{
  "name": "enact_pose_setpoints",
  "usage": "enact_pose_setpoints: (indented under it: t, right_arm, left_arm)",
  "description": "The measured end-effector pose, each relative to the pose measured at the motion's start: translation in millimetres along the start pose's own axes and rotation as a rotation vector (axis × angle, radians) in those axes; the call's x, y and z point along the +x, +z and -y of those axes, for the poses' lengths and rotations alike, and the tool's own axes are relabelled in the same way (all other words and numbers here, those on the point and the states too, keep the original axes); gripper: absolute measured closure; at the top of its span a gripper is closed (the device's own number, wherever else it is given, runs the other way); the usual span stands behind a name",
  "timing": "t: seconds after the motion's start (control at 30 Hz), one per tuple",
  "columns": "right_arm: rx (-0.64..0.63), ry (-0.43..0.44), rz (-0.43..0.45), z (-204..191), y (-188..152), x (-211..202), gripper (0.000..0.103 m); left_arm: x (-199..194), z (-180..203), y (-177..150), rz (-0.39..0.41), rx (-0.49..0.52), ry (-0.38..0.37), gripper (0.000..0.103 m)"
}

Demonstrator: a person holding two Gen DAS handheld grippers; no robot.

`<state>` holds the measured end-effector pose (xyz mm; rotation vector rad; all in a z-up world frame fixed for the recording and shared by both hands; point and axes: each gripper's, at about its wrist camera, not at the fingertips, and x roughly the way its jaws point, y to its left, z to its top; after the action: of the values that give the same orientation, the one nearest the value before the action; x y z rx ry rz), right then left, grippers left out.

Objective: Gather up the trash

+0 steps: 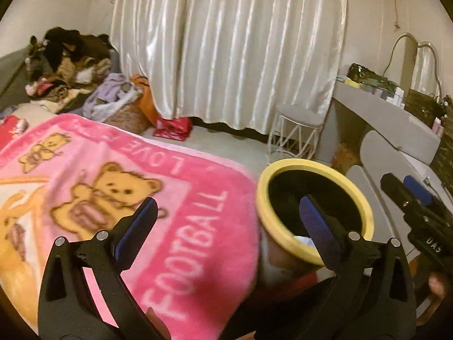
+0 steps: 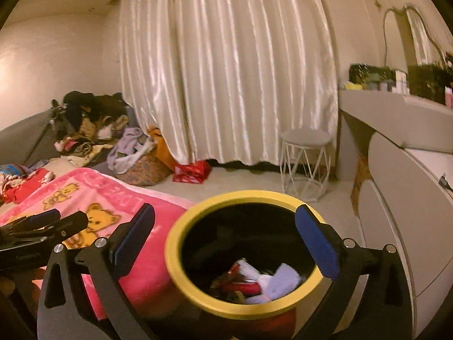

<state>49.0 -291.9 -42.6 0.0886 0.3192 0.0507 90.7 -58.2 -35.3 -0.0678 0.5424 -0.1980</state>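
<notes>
1. The yellow-rimmed bin point(image 2: 246, 255) stands beside the bed's pink blanket point(image 1: 113, 198), close below both tools.
2. Inside it lie white tissue and red wrappers point(image 2: 254, 280), so some trash is already collected.
3. The left gripper point(image 1: 229, 223) and the right gripper point(image 2: 232, 243) both stand wide apart with nothing between their pads.
4. A red bag point(image 2: 192, 171) on the floor may be leftover rubbish; blur makes that uncertain.

Dim warm indoor light, curtain sheen glare, motion blur, dark fisheye corners
</notes>
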Motion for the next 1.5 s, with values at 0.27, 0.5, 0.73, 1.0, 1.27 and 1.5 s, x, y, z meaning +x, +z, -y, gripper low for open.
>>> enact_pose_setpoints:
  t: [0.27, 0.5, 0.73, 1.0, 1.27, 1.5]
  right_arm:
    - [-0.038, 0.045, 0.076, -31.6, -10.2, -27.2, 0.006]
    - [-0.065, 0.053, 0.119, -40.5, -15.3, -37.7, 0.006]
    - [-0.072, 0.041, 0.103, -39.7, -20.6, -32.6, 0.006]
    - [-0.081, 0.043, 0.108, -40.9, -21.8, -32.7, 0.006]
    - [-0.081, 0.047, 0.109, -42.2, -22.2, -32.6, 0.006]
    - [-0.082, 0.048, 0.109, -42.2, -22.2, -32.4, 0.006]
  left_arm:
    - [-40.6, -18.6, -17.1, 0.073, 0.003, 0.101, 0.011]
    - [-64.9, -33.3, -32.8, 0.121, -0.018, 0.123, 0.011]
    - [-69.1, -38.8, -36.7, 0.129, -0.027, 0.127, 0.011]
    - [-69.6, -36.6, -37.8, 0.129, -0.034, 0.115, 0.011]
    - [-70.1, -34.7, -38.1, 0.129, -0.038, 0.112, 0.011]
    - [-70.0, -33.7, -37.8, 0.128, -0.041, 0.110, 0.011]
